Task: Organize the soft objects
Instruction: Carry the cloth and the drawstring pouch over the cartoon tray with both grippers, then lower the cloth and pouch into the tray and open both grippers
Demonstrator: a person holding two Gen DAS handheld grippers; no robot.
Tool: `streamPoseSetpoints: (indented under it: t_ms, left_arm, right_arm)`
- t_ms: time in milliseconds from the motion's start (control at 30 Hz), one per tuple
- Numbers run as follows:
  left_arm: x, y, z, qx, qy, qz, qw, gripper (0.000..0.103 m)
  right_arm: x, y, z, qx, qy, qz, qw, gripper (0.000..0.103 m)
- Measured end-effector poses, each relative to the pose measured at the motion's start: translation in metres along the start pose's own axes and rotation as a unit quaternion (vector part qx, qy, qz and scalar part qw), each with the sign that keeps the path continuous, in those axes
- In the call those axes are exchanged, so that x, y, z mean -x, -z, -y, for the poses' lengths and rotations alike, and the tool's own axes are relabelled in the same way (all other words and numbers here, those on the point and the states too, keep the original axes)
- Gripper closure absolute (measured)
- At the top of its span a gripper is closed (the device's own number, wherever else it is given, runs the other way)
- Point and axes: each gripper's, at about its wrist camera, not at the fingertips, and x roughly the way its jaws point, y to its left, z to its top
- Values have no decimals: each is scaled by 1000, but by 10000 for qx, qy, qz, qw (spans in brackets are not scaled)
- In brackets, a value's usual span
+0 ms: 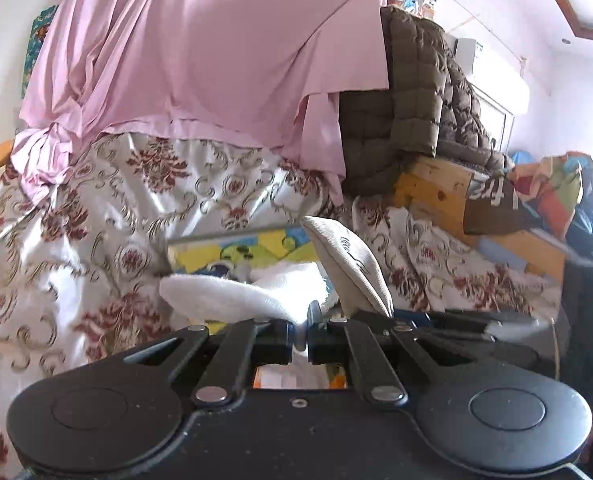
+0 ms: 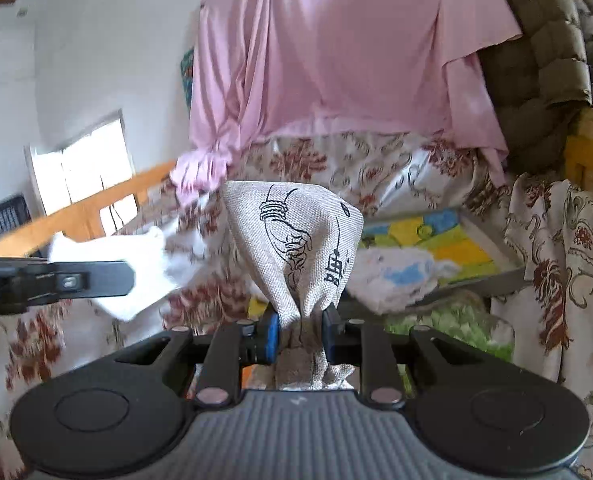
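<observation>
Above the bed: both cloths lifted.
Right gripper (image 2: 299, 334): clamped on bunched beige printed linen cloth (image 2: 296, 240); light, floppy.
Left gripper (image 1: 307, 330): pinching soft white fleecy towel (image 1: 224, 292) by its edge.

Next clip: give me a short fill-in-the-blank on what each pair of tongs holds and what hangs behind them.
1. The right tongs are shut on a beige woven pouch printed with black ____.
2. The left tongs pinch a fluffy ____ cloth.
3. Behind both, a ____ sheet hangs over the floral red-and-cream bedspread.
4. Right of that sheet hangs a quilted ____ jacket.

Missing words: drawings; white; pink; brown
</observation>
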Motion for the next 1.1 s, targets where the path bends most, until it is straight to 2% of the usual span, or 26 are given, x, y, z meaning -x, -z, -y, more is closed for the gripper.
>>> streamPoseSetpoints:
  t_ms: [133,267,367,467,600,733,933,1100]
  left_arm:
    - [-28,-20,0,-66,-46,94,9999,96]
    - [-66,-40,-6,71,-104,62,9999,95]
    - [-99,-55,-13,241,-127,12,9996,95]
    - [-136,-67,-20,258,-240,-105,9993,95]
    - [-183,-76,-27,313,-404,-260,9984,95]
    - [-221,-77,-34,393,-510,-454,9969,95]
    - [-266,-74,-41,396,-535,-858,9941,95]
    - [-288,-66,-48,845,-547,-1167,9881,94]
  right_arm:
    - [-7,-14,12,-179,-14,263,9995,79]
    - [-27,-41,28,-352,-73,617,9974,78]
    - [-50,-64,43,-400,57,837,9957,78]
    - [-79,-80,68,-725,198,898,9931,78]
    - [-107,-91,100,-1198,391,964,9873,78]
    - [-122,-93,120,-1415,535,1177,9815,78]
    - [-149,-88,140,-1634,742,795,9805,78]
    - [-167,-72,152,-2064,716,497,9746,78]
